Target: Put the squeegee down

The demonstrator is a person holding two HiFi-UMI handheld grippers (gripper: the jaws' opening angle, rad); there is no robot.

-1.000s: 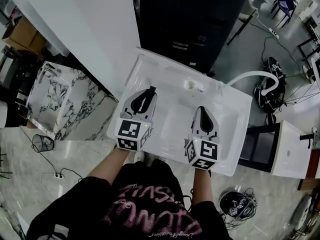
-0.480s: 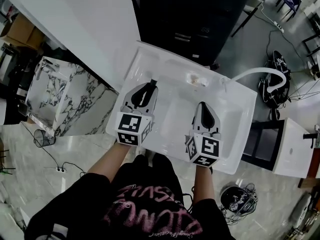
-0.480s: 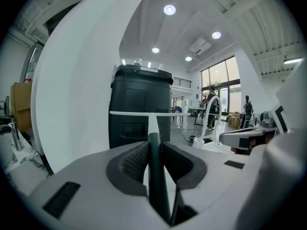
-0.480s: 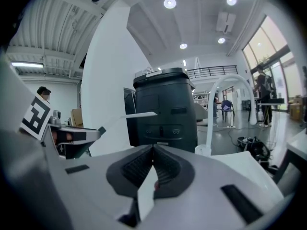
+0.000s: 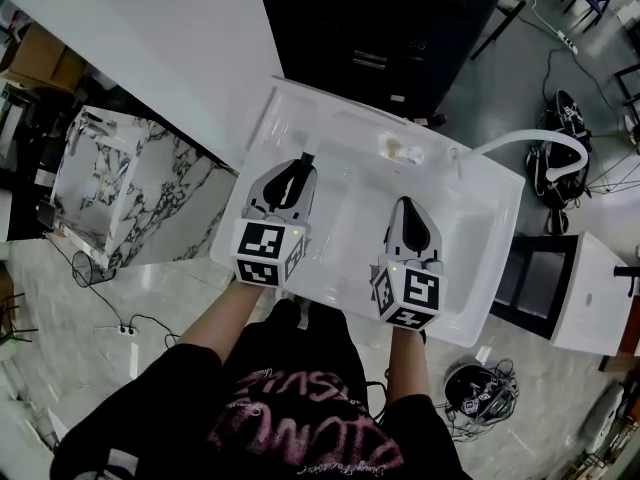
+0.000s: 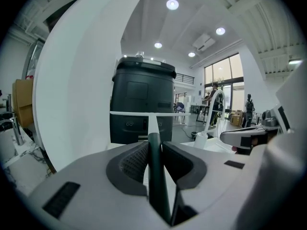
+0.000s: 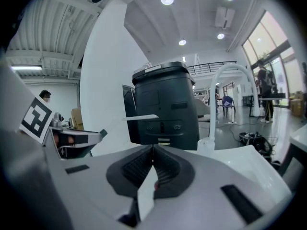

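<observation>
Jaws of the left gripper (image 6: 154,143) clamp the squeegee (image 6: 156,181) by its dark handle, blade ahead, apparently above the sink (image 5: 470,238). The right gripper (image 7: 153,150) is closed and empty; setting down remains undone

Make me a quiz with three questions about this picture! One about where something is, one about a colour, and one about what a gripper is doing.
1. Where are the left gripper and right gripper?
A. Over a bed
B. Over the white sink
C. Over a stove

2. What colour is the squeegee handle?
A. Dark
B. Yellow
C. Pink

3. What are the left gripper's jaws doing?
A. Wide open, empty
B. Holding a cup
C. Shut on the squeegee

Answers: 1 B, the head view shows both above the sink. 2 A, the handle looks dark. 3 C, the jaws press the handle from both sides.
</observation>
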